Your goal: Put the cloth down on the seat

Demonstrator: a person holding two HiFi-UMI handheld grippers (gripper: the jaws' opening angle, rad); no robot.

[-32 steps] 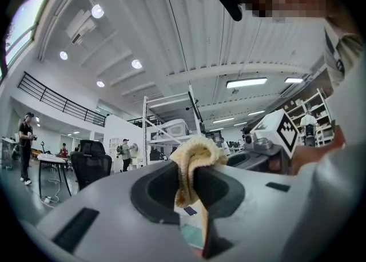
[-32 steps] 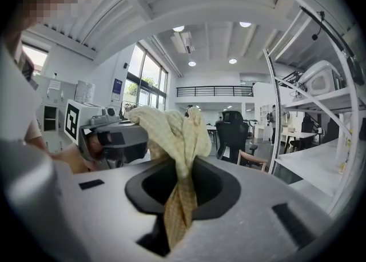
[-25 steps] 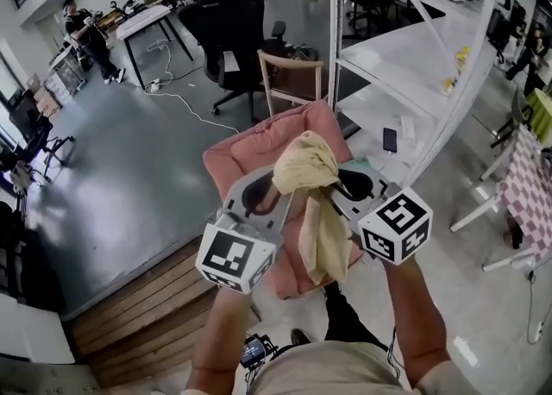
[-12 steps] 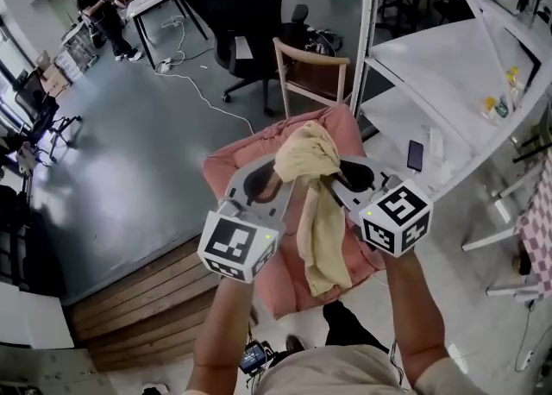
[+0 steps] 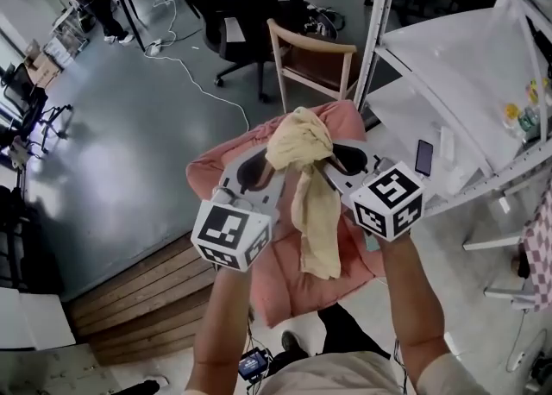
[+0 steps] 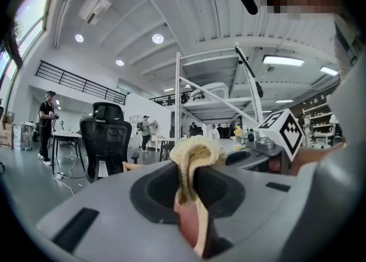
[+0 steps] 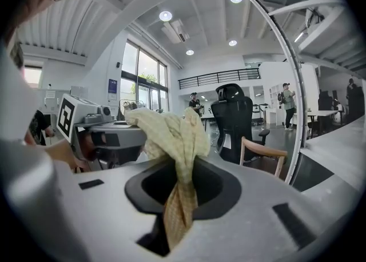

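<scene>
A pale yellow cloth (image 5: 304, 160) hangs bunched between my two grippers, above a pink seat cushion (image 5: 297, 264). My left gripper (image 5: 263, 163) is shut on the cloth (image 6: 194, 155), whose folded edge bulges out past its jaws. My right gripper (image 5: 328, 159) is shut on the cloth (image 7: 177, 135) too, a twisted strand of it running down between the jaws. A long tail of the cloth dangles between the two grippers toward the cushion. The grippers stand close together, tips nearly meeting over the cushion's far half.
A wooden chair (image 5: 310, 57) stands just behind the cushion, a black office chair (image 5: 237, 5) beyond it. A white metal rack (image 5: 448, 83) with a phone (image 5: 423, 157) on its shelf rises at the right. Wooden flooring (image 5: 129, 298) lies at lower left. People stand far off.
Both grippers have carried the cloth forward and lower, over the pink cushion. The cushion now shows larger beneath them and the wooden chair has come nearer.
</scene>
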